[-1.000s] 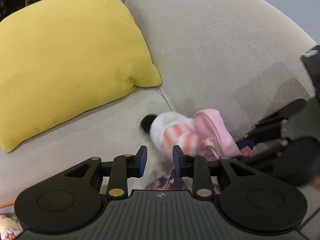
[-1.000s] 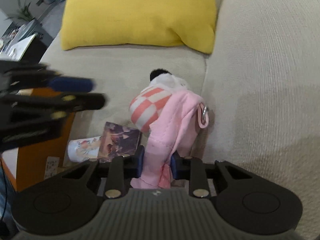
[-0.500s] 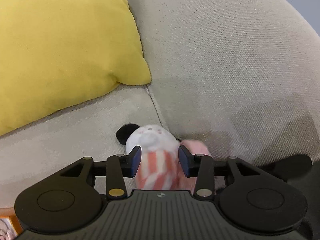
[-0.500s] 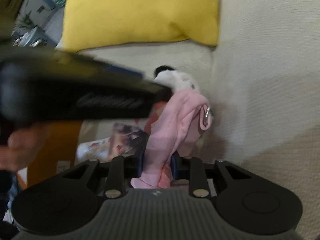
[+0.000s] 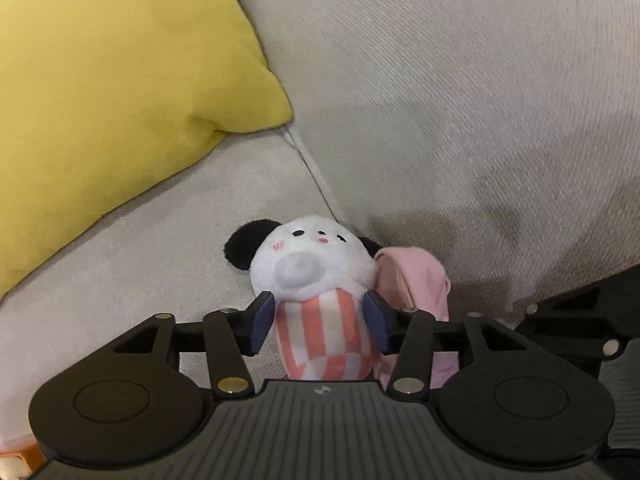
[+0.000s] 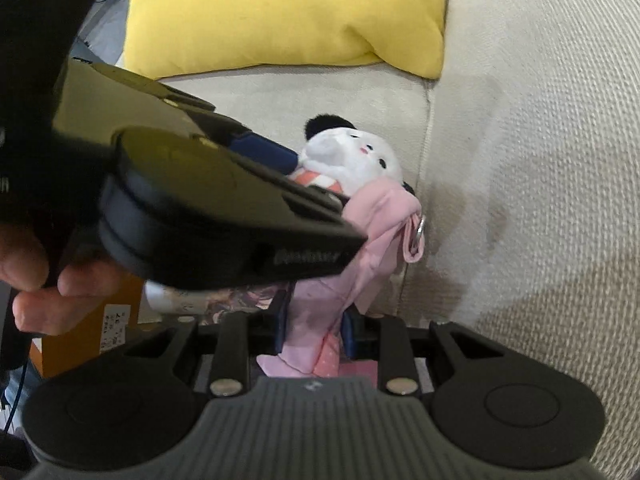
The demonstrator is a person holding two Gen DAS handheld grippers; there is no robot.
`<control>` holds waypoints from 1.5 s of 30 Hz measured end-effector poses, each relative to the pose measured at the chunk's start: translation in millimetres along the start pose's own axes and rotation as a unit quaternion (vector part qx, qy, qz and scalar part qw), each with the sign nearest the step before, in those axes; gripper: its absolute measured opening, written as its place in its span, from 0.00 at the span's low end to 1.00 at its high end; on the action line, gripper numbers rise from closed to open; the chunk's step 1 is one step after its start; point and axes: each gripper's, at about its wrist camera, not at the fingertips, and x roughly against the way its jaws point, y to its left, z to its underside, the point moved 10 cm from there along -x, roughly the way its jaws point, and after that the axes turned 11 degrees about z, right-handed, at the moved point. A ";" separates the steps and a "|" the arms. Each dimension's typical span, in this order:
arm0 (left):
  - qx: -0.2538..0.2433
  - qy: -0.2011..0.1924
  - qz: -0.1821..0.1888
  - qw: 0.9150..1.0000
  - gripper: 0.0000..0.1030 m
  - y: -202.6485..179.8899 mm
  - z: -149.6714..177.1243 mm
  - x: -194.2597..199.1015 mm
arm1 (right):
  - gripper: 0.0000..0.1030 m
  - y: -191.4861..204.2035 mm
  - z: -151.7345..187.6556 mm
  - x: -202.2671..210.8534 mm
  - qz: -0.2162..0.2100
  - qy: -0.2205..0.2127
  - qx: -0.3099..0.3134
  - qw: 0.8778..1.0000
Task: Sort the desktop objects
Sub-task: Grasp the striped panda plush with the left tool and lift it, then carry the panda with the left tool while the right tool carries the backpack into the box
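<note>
Two tools work over a beige sofa (image 5: 460,100). Yellow cushion (image 5: 100,100) rests on the seat against the backrest. Plush toy (image 5: 316,280), white with black ears and an orange-striped body, lies on the seat beside the backrest seam. Pink cloth (image 6: 360,248) drapes against the toy's side. Left tool (image 5: 319,322): jaws opening, toy body between them, pads not pressing. Right tool (image 6: 315,326): clenched on the lower end of the pink cloth.
</note>
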 end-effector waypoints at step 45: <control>0.021 -0.244 -0.048 0.968 0.48 36.8 80.6 222.8 | 0.26 40.4 -23.6 63.8 0.026 -0.139 0.025 0.990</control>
